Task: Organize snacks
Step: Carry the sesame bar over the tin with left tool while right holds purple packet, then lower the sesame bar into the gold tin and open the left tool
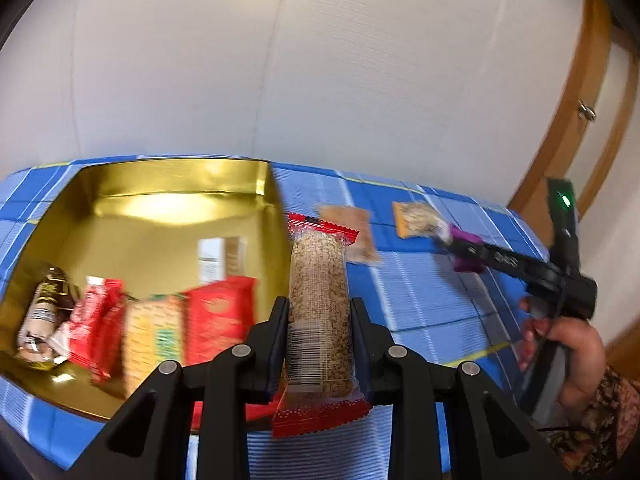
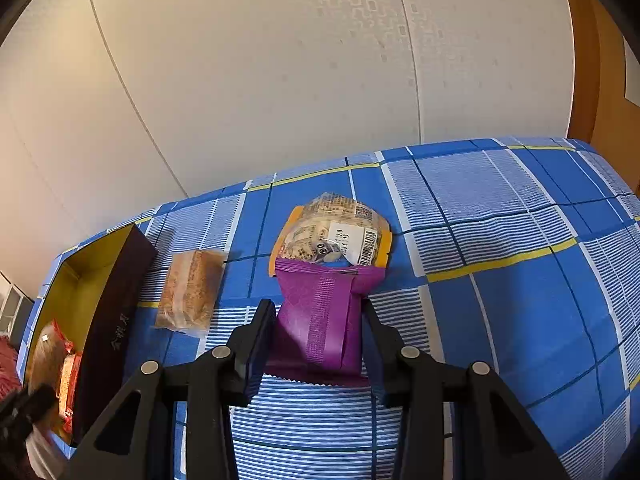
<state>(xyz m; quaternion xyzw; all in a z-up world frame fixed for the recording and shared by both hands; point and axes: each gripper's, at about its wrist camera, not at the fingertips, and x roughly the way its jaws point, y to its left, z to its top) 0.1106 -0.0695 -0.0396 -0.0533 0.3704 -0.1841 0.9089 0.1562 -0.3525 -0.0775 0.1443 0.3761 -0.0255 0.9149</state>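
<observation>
The left gripper (image 1: 319, 316) has its jaws clamped on a clear-wrapped grain bar (image 1: 319, 312) with red crimped ends, held lengthwise between the fingers just past the right wall of the gold-lined box (image 1: 168, 184). At about nine o'clock from the bar, four packets stand in a row on the box floor: a brown-and-white one (image 1: 42, 312), a red one (image 1: 98, 320), a yellow-green one (image 1: 154, 340) and a second red one (image 1: 220, 316). The right gripper (image 2: 320, 320) has its jaws pressed on a purple packet (image 2: 320, 316), which lies on the blue plaid cloth (image 2: 500, 320). At twelve o'clock from it, touching its far edge, lies an orange-edged clear packet (image 2: 332, 232); at ten o'clock a brown cake in clear wrap (image 2: 190, 292) lies beside the box's dark outer wall. The cloth has white stripes and thin yellow lines. Behind it rises a pale patterned wall (image 2: 280, 80), with a wooden door frame (image 1: 576, 120) at two o'clock.
</observation>
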